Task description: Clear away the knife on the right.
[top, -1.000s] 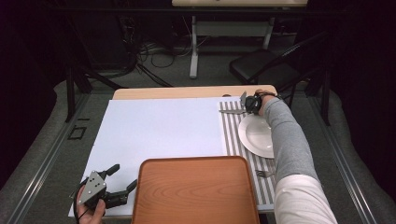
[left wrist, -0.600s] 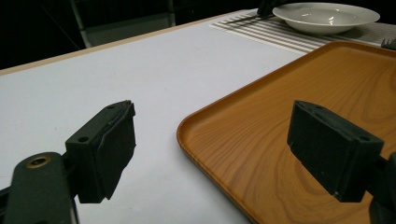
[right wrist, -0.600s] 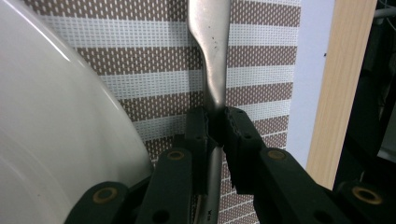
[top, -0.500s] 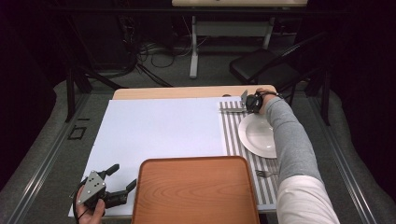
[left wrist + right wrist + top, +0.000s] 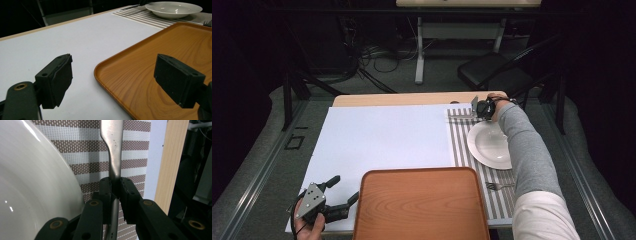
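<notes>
Nothing of consequence has moved since the earlier frame: my right gripper [image 5: 475, 107] stays at the far right corner of the table, and my left gripper [image 5: 343, 193] stays at the near left corner beside the wooden tray [image 5: 422, 205]

Right tongs: clamped on the metal utensil [image 5: 113, 157]. In the right gripper view the pads sit on either side of its narrow neck, with the wider flat part running ahead of the jaws over the striped placemat [image 5: 130, 152]. Which kind of utensil it is cannot be told from the part in view. It lies just beside the rim of the white plate [image 5: 490, 145], on the far side of it, near the far edge of the table

Left tongs: apart, holding nothing, with the near left corner of the tray between and ahead of the jaws in the left gripper view

Procedure for the step in hand, as I judge it:
1. Keep the clamp firm; the neck is thin and smooth and may pivot
2. Lift straight up before travelling, so the utensil clears the plate rim
3. Carry it level towards the tray, passing clear of the fork [image 5: 499, 186] at the near right
</notes>
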`<state>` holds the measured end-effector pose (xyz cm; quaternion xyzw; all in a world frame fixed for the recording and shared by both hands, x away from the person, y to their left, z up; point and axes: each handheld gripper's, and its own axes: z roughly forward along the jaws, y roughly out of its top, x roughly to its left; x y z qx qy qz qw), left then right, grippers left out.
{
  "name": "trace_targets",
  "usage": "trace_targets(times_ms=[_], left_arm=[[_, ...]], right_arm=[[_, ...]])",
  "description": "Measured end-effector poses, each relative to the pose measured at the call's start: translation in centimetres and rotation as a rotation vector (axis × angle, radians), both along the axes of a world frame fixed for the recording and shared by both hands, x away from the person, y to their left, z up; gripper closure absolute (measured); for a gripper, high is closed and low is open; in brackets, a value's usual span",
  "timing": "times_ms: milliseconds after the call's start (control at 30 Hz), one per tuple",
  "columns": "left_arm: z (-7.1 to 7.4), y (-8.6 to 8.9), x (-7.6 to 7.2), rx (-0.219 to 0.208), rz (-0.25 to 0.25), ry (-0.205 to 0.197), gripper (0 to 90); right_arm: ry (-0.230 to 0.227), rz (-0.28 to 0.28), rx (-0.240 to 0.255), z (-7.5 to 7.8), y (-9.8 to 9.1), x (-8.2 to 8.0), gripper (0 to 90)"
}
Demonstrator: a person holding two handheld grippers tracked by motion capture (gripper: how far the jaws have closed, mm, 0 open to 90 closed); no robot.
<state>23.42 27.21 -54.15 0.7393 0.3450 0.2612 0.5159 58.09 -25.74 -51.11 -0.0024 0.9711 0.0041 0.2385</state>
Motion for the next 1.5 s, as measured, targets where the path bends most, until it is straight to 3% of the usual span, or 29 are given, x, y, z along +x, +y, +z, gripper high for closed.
trace_targets(times_ms=[400,567,800,900,1200,1233,1267,1300,1500], left_arm=[[0.1,-0.1,0.0,0.003,-0.007,-0.005,15.7],[0.1,0.0,0.0,-0.007,-0.01,-0.007,15.7],[0.2,0.0,0.0,-0.009,-0.016,-0.013,15.7],[0.2,0.0,0.0,-0.013,-0.02,-0.016,15.7],[0.2,0.0,0.1,-0.022,-0.026,-0.014,15.7],[0.2,0.0,0.1,-0.022,-0.027,-0.014,15.7],[0.2,0.0,0.1,-0.021,-0.027,-0.015,15.6],[0.3,0.0,0.1,-0.02,-0.028,-0.016,15.7],[0.3,-0.1,0.1,-0.018,-0.025,-0.017,15.7]], right_arm=[[-0.012,-0.021,-0.017,1.5,0.0,-1.1,80.3],[-0.015,0.001,-0.031,2.2,0.2,-1.8,80.4],[-0.028,-0.02,-0.013,3.2,0.5,-3.3,80.4],[-0.002,-0.045,-0.055,4.0,0.8,-3.9,80.4],[0.016,-0.152,0.024,5.4,0.8,-5.5,80.4],[0.012,-0.16,0.063,5.3,0.6,-5.7,80.4],[0.062,-0.212,-0.045,6.3,0.9,-5.9,80.4],[0.036,-0.206,0.04,5.8,0.6,-6.1,80.4],[0.077,-0.31,0.144,6.2,-0.7,-7.1,80.4]])
